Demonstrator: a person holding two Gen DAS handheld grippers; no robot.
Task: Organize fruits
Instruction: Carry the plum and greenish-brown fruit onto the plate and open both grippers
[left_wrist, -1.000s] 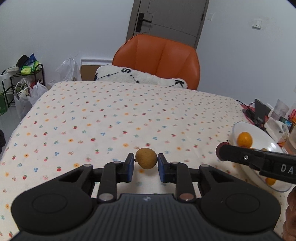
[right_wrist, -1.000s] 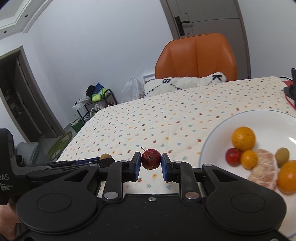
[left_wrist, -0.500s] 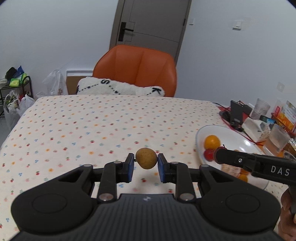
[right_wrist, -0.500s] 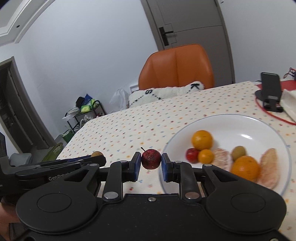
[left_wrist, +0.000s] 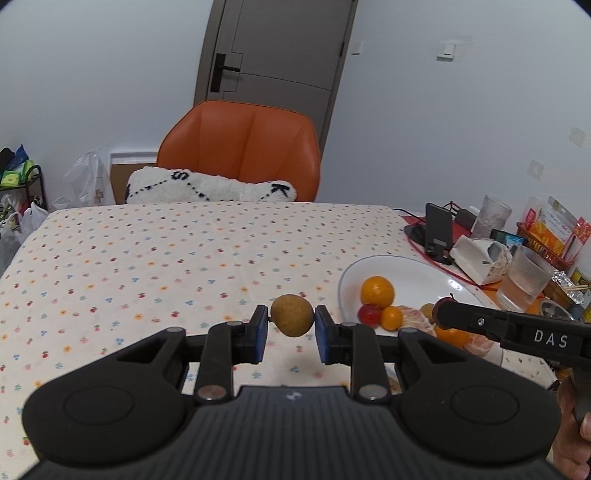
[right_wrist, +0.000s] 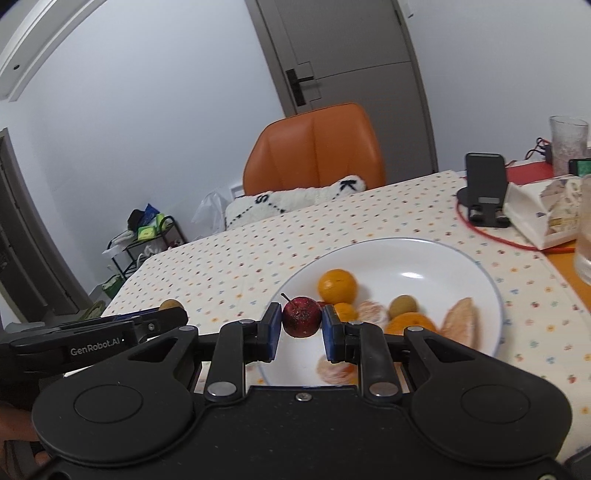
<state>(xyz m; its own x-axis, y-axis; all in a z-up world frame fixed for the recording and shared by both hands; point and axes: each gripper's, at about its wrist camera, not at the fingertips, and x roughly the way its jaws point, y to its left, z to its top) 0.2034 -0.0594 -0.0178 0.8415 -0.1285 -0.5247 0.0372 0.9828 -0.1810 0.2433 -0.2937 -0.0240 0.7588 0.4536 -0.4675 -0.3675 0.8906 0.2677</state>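
- Two fruits held aloft, one per gripper, both apparently bound for the white plate where the rest are gathered.
- Left gripper: jaws clenched on the brown fruit, pinched at its widest part between the blue pads; it hangs above the dotted tablecloth, just short of the plate's near rim — held clear of the cloth, likely so it can travel without dragging.
- Right gripper: jaws clenched on the red fruit, carried over the plate's near-left edge, seemingly ready to be set down.
- Brown fruit: small, round to slightly oval, dull tan, matt rough skin; looks firm.
- Red fruit: small, dark crimson, darker blotches on the front, thin stem pointing up and left; resembles a tiny apple.
- Plate contents — an orange, a smaller orange fruit, peeled citrus pieces, a greenish-brown fruit like the one in the left gripper; all bunched at the near half, far half bare.
- Judgement: bare space behind the pile suits the next drop; round fruit may roll on the smooth plate.
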